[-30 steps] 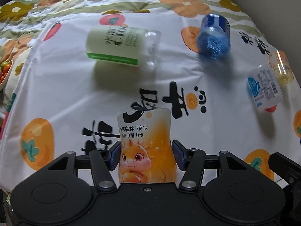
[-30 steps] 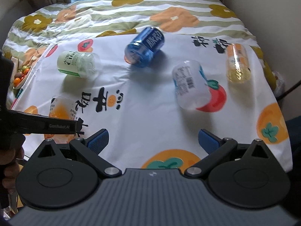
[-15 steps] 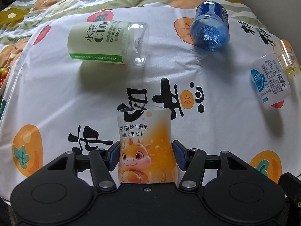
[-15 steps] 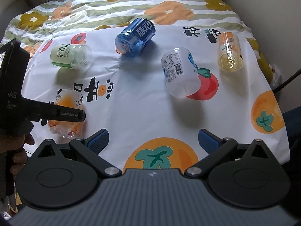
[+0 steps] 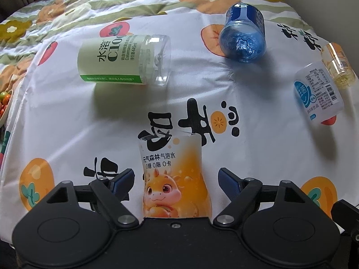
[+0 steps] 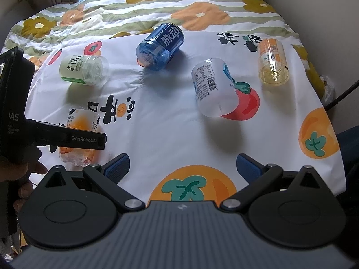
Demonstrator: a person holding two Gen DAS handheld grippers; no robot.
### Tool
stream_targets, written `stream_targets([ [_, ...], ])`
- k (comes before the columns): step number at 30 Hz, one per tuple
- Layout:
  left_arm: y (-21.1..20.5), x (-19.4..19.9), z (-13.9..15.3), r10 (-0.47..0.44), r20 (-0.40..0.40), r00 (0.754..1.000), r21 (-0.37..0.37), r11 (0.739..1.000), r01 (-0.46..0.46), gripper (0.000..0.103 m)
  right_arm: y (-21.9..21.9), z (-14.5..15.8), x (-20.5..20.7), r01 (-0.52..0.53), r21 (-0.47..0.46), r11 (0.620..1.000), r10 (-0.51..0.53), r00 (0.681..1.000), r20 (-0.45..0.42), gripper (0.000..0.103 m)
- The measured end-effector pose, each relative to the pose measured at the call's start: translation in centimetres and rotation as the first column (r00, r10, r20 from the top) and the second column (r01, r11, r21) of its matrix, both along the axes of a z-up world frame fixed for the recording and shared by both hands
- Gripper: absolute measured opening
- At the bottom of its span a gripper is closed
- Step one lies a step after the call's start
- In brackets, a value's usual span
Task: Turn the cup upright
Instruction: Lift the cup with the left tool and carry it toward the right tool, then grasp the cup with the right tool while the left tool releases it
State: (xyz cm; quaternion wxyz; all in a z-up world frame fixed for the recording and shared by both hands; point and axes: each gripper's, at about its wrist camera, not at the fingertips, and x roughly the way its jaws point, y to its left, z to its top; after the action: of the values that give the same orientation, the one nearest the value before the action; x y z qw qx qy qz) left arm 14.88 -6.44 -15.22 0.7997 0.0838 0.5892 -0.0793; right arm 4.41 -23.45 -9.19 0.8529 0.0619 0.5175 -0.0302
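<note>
An orange cup with a dragon label (image 5: 175,174) stands upright between the fingers of my left gripper (image 5: 176,179), open rim up. The jaws are open, with a gap on each side of the cup. It also shows in the right wrist view (image 6: 78,132), partly hidden by the left gripper's body (image 6: 67,135). My right gripper (image 6: 182,165) is open and empty above the tablecloth's front edge. Several other cups lie on their sides: a green-labelled one (image 5: 123,62), a blue one (image 5: 243,35), a white one (image 5: 318,96) and a small yellow one (image 5: 338,66).
A patterned white cloth (image 6: 170,121) covers the table, with a striped flowered cloth (image 6: 145,6) behind. A bowl of small tomatoes (image 5: 4,103) sits at the left edge. A wall stands on the right. A black cable (image 6: 343,94) hangs at the right edge.
My left gripper has opened and let go of the orange cup, which stands upright. The right gripper has drifted slightly forward.
</note>
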Motion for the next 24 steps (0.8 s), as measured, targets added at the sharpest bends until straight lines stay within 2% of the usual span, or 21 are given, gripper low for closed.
stream_targets([
  [6,0.9,-0.9,2.4,0.004,0.029,1.0,-0.013,1.0,-0.003,0.086,0.1,1.2,0.2,-0.009,0.021,1.0,0.008,1.0,0.014,0.103],
  [9,1.9,-2.0,4.4,0.006,0.06,0.998,-0.04,0.999,-0.003,0.094,0.2,2.7,0.4,-0.015,0.033,0.999,0.014,0.999,0.039,0.103],
  [15,4.2,-4.6,7.5,0.029,0.106,0.994,-0.068,0.997,-0.021,0.095,1.1,5.2,2.0,-0.063,0.091,0.994,0.057,0.996,0.07,0.103],
  [19,6.3,-5.7,7.8,0.074,0.104,0.992,-0.079,0.995,-0.066,0.095,3.1,4.7,4.1,-0.111,0.147,0.983,0.107,0.994,0.034,0.103],
  [24,8.9,-6.7,7.6,0.115,0.123,0.986,-0.054,0.993,-0.109,0.095,6.0,2.1,6.9,-0.134,0.249,0.959,0.149,0.988,-0.04,0.103],
])
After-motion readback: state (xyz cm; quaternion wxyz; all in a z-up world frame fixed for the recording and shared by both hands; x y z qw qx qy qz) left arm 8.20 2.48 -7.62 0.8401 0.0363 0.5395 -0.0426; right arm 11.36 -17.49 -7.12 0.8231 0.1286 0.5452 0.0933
